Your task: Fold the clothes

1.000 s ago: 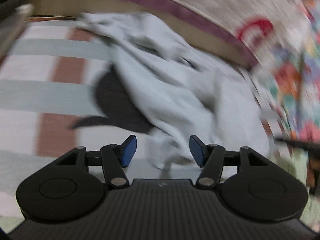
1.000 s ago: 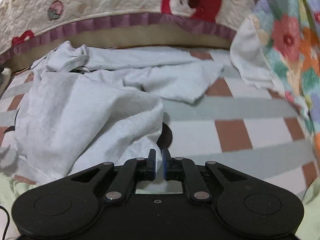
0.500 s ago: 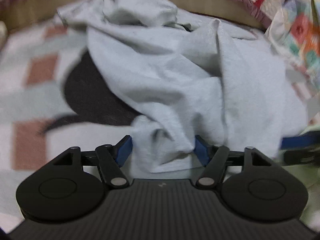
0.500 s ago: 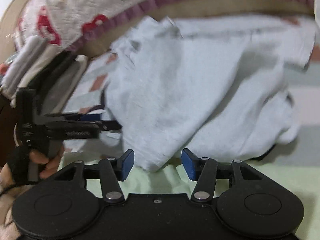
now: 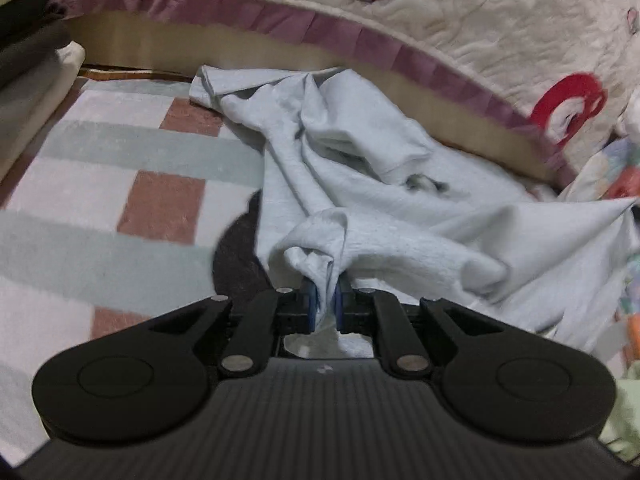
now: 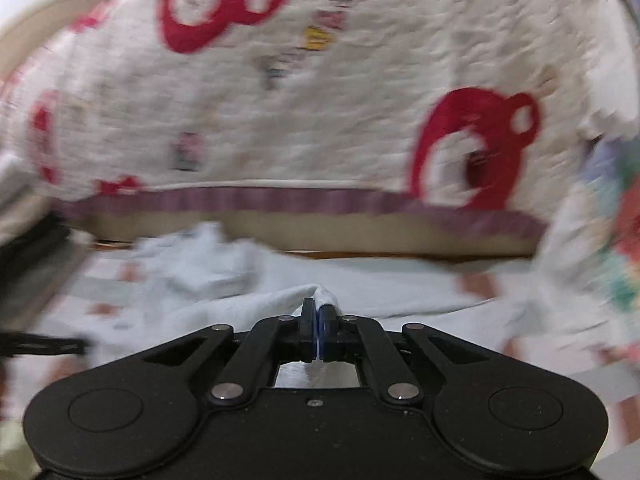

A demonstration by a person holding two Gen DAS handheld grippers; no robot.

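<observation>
Pinching a bunched edge of the shirt (image 5: 360, 184), the left gripper (image 5: 325, 306) is clamping cloth between its pads, while the right gripper (image 6: 318, 330) is closing on another fold of it (that view is blurred). Lying crumpled on the checked blanket (image 5: 120, 184), the shirt is stretching forward from both grippers toward the quilt (image 5: 480, 20); no containers are showing.
</observation>
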